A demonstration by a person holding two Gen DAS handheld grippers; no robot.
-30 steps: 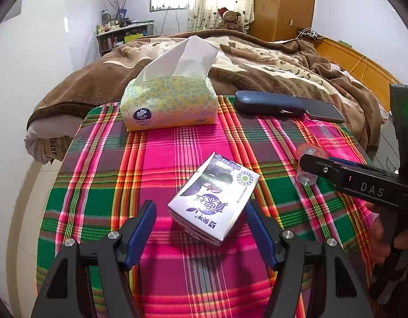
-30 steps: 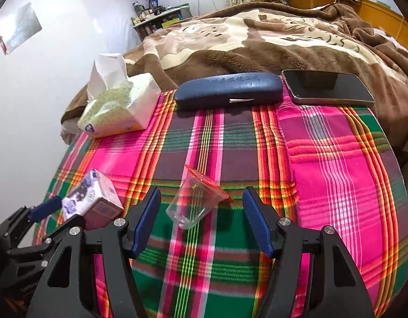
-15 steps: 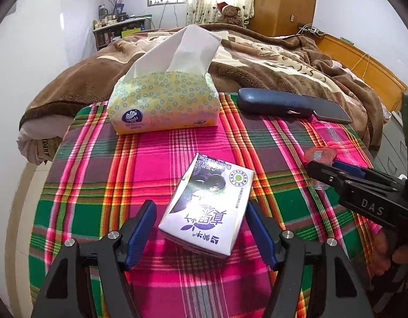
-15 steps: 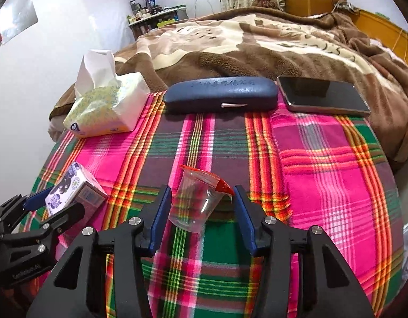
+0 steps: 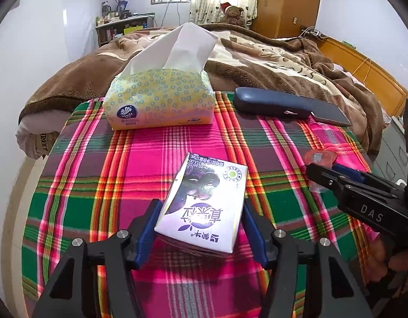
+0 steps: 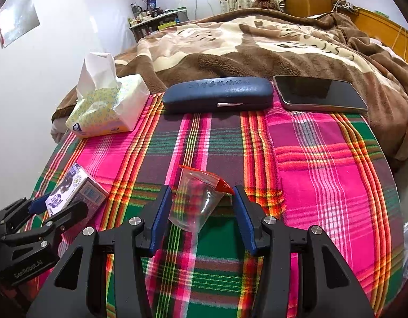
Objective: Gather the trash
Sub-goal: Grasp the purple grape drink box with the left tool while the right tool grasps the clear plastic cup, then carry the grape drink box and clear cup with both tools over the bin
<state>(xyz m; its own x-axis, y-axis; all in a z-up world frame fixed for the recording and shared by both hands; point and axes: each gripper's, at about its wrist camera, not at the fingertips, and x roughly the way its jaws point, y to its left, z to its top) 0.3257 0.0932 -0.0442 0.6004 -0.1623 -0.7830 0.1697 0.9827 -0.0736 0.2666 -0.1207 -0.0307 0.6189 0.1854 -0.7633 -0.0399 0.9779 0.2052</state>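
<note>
The left gripper (image 5: 198, 228), jaws closing, straddles the small carton (image 5: 204, 204) lying lengthwise away from it, while the right gripper (image 6: 201, 213) brackets the tipped plastic cup (image 6: 197, 201), pads beside it.

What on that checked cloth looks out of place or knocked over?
Two things: a small drink carton lies flat between the left tongs, whose jaws are closing, and a clear plastic cup with a red rim lies tipped on its side between the right tongs.
</note>
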